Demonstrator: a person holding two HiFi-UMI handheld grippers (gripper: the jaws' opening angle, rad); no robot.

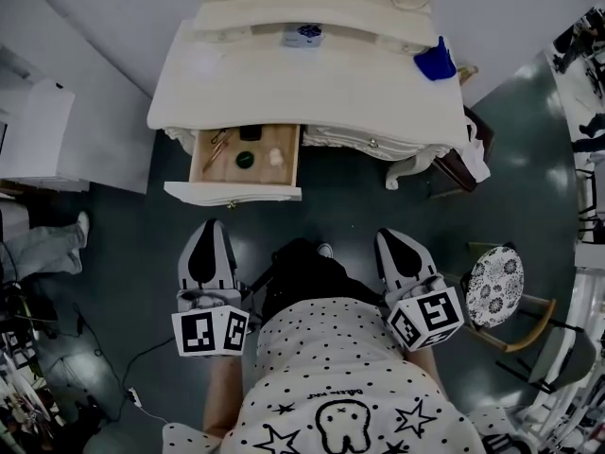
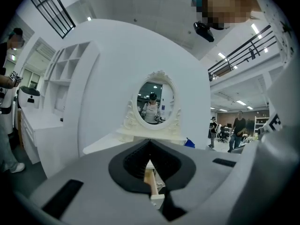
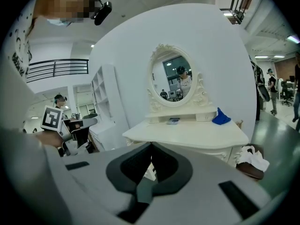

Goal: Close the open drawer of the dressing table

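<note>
The cream dressing table [image 1: 312,83] stands ahead of me, its top also showing in the right gripper view [image 3: 187,134]. Its left drawer [image 1: 280,180] is pulled out, wooden inside, with several small items in it. The white drawer front [image 1: 232,194] faces me. My left gripper [image 1: 210,225] points at that front from a short way off, jaws shut and empty. Through the slit under its tips [image 2: 150,142] a strip of the drawer [image 2: 153,182] shows. My right gripper [image 1: 389,236] is level with it, to the right of the drawer, shut on nothing [image 3: 151,144].
A blue cloth [image 1: 435,62] and a small box [image 1: 304,34] lie on the tabletop under the oval mirror [image 3: 172,76]. A brown stool with white cloth [image 1: 463,164] stands at the table's right. A patterned-seat chair [image 1: 494,287] is to my right, a white cabinet [image 1: 38,130] to my left.
</note>
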